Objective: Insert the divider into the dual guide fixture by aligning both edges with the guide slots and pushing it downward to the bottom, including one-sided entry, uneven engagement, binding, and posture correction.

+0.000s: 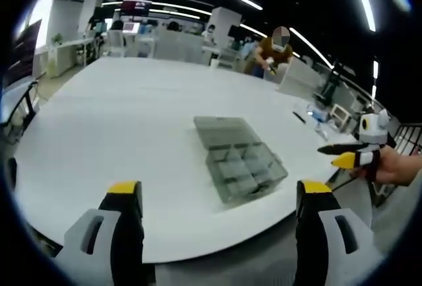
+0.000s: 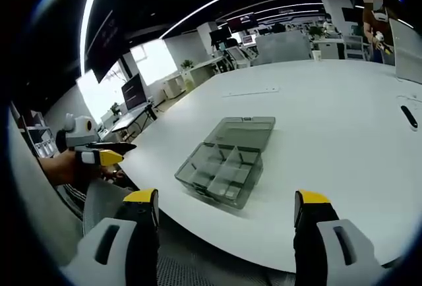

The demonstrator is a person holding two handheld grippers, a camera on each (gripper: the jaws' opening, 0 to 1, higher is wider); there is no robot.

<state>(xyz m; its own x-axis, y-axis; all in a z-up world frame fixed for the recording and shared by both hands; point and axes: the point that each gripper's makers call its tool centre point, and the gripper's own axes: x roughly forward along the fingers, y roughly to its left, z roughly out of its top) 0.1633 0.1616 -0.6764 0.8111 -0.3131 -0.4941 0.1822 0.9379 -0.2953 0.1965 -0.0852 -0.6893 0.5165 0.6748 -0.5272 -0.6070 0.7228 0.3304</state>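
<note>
On the big white desk sits the fixture, a smoky clear plastic box with its lid flipped open flat behind it and the tray part split into little compartments. It's near the desk's front edge, nothing touching it. Some dividers look seated inside already, but honestly I can't tell which one is the loose one, or whether any is sticking up halfway.

Both grippers hang back off the edge of the desk, well apart from the box. Left gripper has its yellow-tipped jaws spread wide with nothing between them. Right gripper same deal, wide apart and empty, pointed at the box from the other side.

So I'd say the job hasn't really started: no divider picked up, nothing lined up with the slots, no pushing down. All of that is left.

Further out there's a dark pen-like thing lying on the desk, and open office with monitors and a person at the far end.
</note>
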